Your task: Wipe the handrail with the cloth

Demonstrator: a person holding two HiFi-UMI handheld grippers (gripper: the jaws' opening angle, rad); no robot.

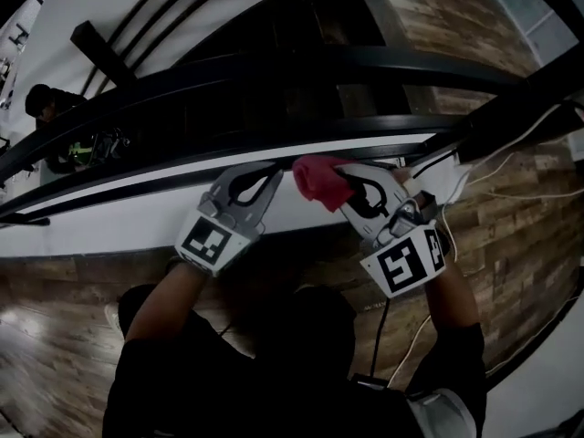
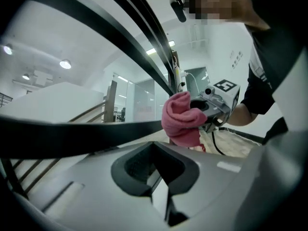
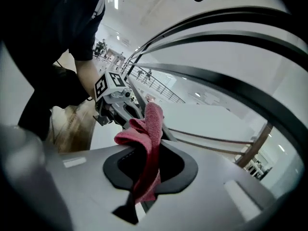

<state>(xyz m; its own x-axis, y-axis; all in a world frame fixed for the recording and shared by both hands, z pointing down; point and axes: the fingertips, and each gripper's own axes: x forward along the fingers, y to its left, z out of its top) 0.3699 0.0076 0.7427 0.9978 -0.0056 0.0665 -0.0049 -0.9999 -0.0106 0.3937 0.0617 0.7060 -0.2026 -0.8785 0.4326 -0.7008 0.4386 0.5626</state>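
Step in hand: judged to be the approach to a wiping stroke, with no wiping contact confirmed.
Right gripper [image 1: 345,188]: was clamped fully onto the cloth [image 1: 319,182], with one fold pinched between the jaws and the rest bunched loosely past the tips.
Left gripper [image 1: 266,175]: was closed with the jaws meeting and nothing between them; was held just beside the right gripper, tips toward the rail.
Cloth position: sat between the two grippers in the head view, close against the handrail [image 2: 72,134]; touch could not be told from any view.
Handrail: was dark, narrow and long, curving away on both sides, with further dark rails above it.
Progress: judged early, since most of the rail's length lay unreached on both sides.
Technique, contact: called for pressing the bunched part onto the rail's top face, not the hard jaw tips.
Technique, stroke: called for one steady slide along the curve, with the wrist turned to follow the bend.
Technique, grip: called for no loosening, since only a narrow fold sat in the jaws.
Technique, left gripper: was best held clear of the cloth's path.
Risk, slip: likely to pull the fold out if the loose bunch dragged on the rail.
Risk, snag: was posed by the white cables [image 1: 511,167] lying near the right gripper.
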